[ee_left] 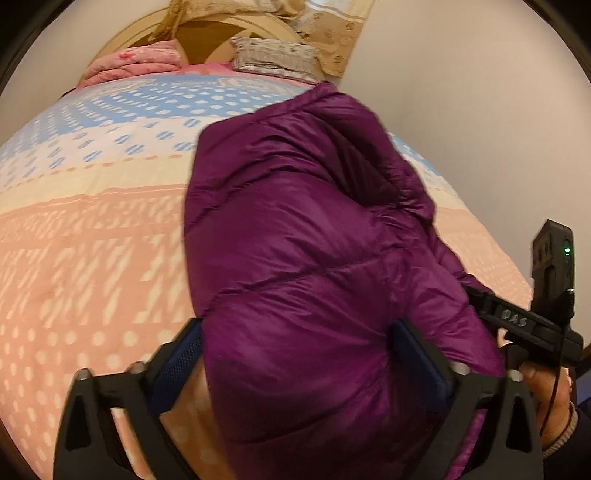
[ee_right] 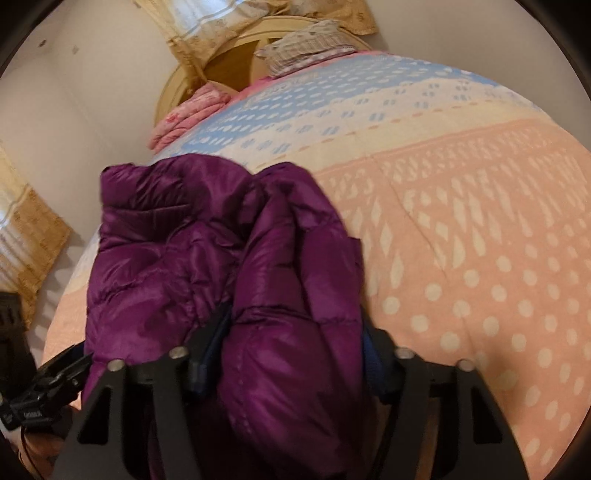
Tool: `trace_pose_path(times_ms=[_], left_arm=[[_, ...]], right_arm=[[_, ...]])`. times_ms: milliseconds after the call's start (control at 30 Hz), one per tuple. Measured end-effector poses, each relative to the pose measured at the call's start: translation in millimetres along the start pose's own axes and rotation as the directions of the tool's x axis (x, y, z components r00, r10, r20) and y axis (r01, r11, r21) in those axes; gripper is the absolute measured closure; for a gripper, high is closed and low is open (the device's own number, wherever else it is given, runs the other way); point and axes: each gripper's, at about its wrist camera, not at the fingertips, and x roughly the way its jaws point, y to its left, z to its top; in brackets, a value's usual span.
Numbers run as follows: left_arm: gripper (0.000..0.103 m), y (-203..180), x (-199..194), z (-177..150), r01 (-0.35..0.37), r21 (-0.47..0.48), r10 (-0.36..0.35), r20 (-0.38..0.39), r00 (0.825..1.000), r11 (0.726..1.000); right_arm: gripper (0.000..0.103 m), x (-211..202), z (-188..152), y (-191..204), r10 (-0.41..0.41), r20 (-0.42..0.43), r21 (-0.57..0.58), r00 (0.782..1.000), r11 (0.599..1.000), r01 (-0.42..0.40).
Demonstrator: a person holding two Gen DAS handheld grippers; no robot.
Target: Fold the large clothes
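Currently | puffy quilted purple down jacket (ee_left: 295,229) bunched on dotted pink-and-blue bedspread (ee_left: 92,258) | left gripper (ee_left: 295,354) straddling its near hem, pad contact unclear | right gripper (ee_right: 291,354) clamped on adjacent hem fold, presumably for lifting.

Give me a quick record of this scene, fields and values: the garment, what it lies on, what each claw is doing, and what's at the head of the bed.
garment: purple puffer jacket, bunched
surface: bed quilt, peach, cream and blue, dotted
left claw: jacket bulk between its fingers, grip uncertain
right claw: closed on a jacket fold
head of bed: pink folded bedding, grey patterned pillow, wooden headboard
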Motion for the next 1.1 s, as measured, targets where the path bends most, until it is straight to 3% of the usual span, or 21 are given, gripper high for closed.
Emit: trace_pose_path(times_ms=[67, 200, 267, 633, 867, 1100], left_arm=[[0.027, -13, -5, -2, -0.025, 0.050, 0.024, 0.013, 1.000, 0.998], [0.064, -33, -22, -5, -0.098, 0.124, 0.092, 0.051, 0.994, 0.987], [0.069, -42, -38, -6, -0.125, 0.154, 0.114, 0.080, 0.990, 0.980], [0.072, -37, -128, -4, -0.240, 0.154, 0.202, 0.227, 0.953, 0.958], [0.072, -1, -152, -9, -0.292, 0.090, 0.263, 0.246, 0.933, 0.952], [0.072, 33, -172, -21, -0.331, 0.025, 0.314, 0.256, 0.914, 0.943]], right_arm=[[0.065, -3, -3, 2, 0.041, 0.002, 0.003, 0.999, 0.999, -0.041], [0.073, -13, -8, 12, 0.058, 0.041, -0.019, 0.997, 0.998, -0.057], [0.074, -21, -11, 19, 0.072, 0.061, -0.028, 0.996, 0.997, -0.071], [0.076, -45, -7, 88, 0.193, 0.110, -0.129, 0.975, 0.975, -0.178], [0.076, -26, -3, 141, 0.253, 0.069, -0.207, 0.965, 0.950, -0.234], [0.076, -31, 2, 144, 0.284, 0.023, -0.273, 0.959, 0.924, -0.267]])
